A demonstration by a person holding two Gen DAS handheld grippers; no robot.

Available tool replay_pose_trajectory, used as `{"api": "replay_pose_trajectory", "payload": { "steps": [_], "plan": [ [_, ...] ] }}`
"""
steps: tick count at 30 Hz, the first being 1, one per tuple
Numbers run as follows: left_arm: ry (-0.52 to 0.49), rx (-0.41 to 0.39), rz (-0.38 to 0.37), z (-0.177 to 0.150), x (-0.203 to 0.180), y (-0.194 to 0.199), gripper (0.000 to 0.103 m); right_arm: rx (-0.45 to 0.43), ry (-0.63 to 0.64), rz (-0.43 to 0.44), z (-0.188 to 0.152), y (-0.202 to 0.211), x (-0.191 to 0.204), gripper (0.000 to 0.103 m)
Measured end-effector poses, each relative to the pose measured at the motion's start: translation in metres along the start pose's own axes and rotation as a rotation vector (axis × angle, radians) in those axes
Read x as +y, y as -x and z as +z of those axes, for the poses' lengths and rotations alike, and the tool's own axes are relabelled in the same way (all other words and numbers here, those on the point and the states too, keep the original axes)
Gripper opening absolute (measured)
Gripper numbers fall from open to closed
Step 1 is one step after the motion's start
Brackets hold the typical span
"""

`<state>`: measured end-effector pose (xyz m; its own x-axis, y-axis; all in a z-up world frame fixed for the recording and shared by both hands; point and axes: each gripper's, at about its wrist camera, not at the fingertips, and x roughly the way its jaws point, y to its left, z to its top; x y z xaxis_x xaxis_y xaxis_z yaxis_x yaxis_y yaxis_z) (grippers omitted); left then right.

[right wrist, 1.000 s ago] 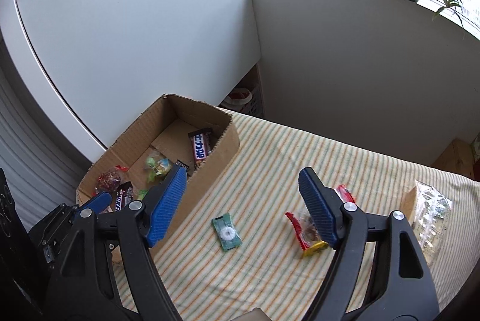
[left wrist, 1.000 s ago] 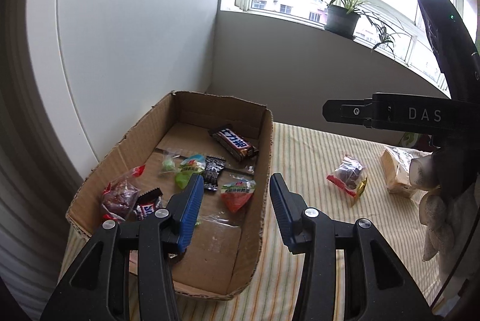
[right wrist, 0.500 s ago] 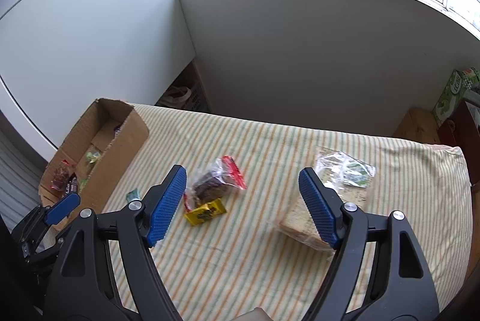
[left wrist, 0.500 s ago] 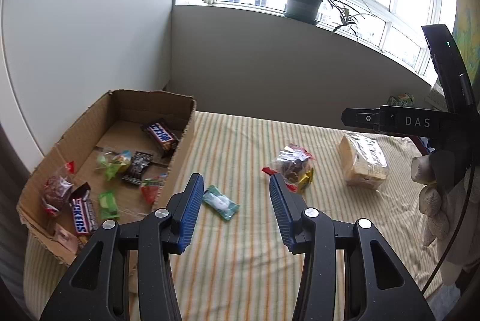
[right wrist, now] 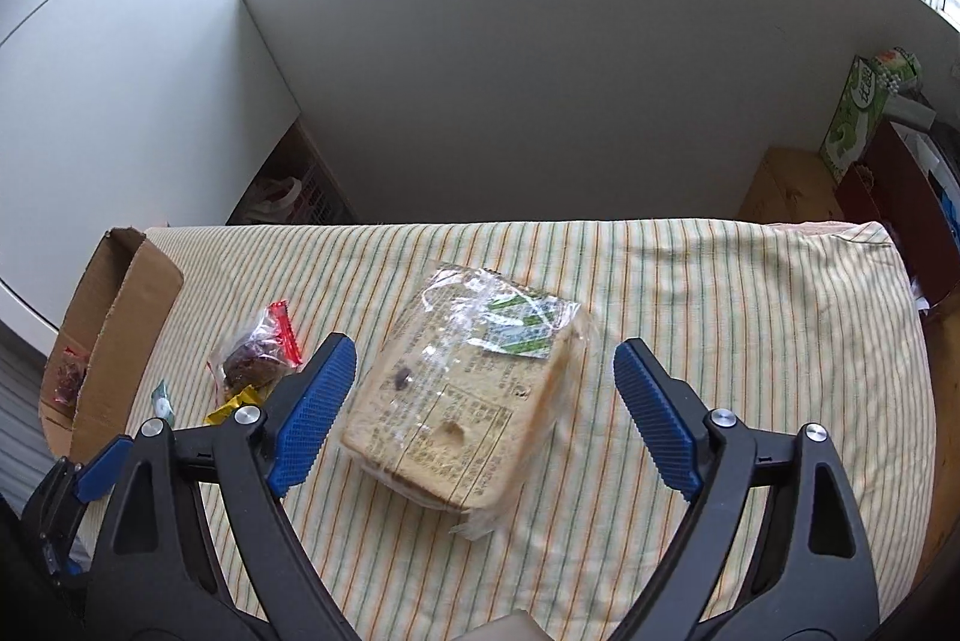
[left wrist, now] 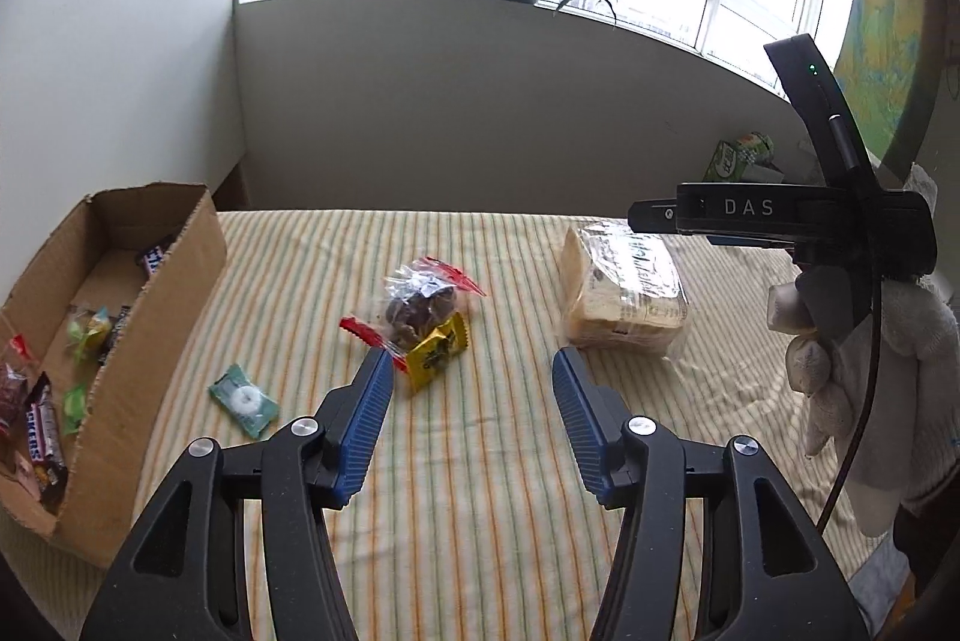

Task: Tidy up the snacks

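Matt corrugated cardboard box (left wrist: 180,281); glossy clear plastic around the bread pack (right wrist: 462,401); striped woven cloth covers the tabletop (left wrist: 480,491).

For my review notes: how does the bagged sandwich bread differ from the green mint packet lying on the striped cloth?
The sandwich bread is a thick tan stack in clear wrap; the mint packet is flat, green and far smaller. The bread lies far from the cardboard box; the mint lies just beside it. Both rest on the cloth, ungripped.

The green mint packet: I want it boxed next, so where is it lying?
In the left wrist view, the green mint packet lies on the striped cloth, between the cardboard box on its left and the yellow candy wrapper on its right.
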<state>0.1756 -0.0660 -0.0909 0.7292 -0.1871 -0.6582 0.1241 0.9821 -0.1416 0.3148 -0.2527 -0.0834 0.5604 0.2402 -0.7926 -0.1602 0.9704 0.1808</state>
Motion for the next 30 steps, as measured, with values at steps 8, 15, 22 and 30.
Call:
{"api": "replay_pose_trajectory", "payload": {
  "steps": [8, 15, 22, 30],
  "plan": [
    [0.012, 0.038, -0.033, 0.002, -0.012, -0.016, 0.055, 0.06, -0.004, 0.115, 0.035, -0.035, -0.023, 0.09],
    [-0.033, 0.071, -0.048, -0.001, -0.026, -0.027, 0.055, 0.163, 0.026, 0.232, 0.041, -0.073, -0.021, 0.087],
    [-0.025, 0.113, -0.077, -0.006, -0.027, -0.036, 0.055, 0.217, 0.04, 0.294, 0.02, -0.073, -0.019, 0.072],
    [-0.004, 0.161, -0.142, -0.016, -0.024, -0.039, 0.055, 0.275, 0.07, 0.363, -0.022, -0.048, -0.001, 0.07]
  ]
}}
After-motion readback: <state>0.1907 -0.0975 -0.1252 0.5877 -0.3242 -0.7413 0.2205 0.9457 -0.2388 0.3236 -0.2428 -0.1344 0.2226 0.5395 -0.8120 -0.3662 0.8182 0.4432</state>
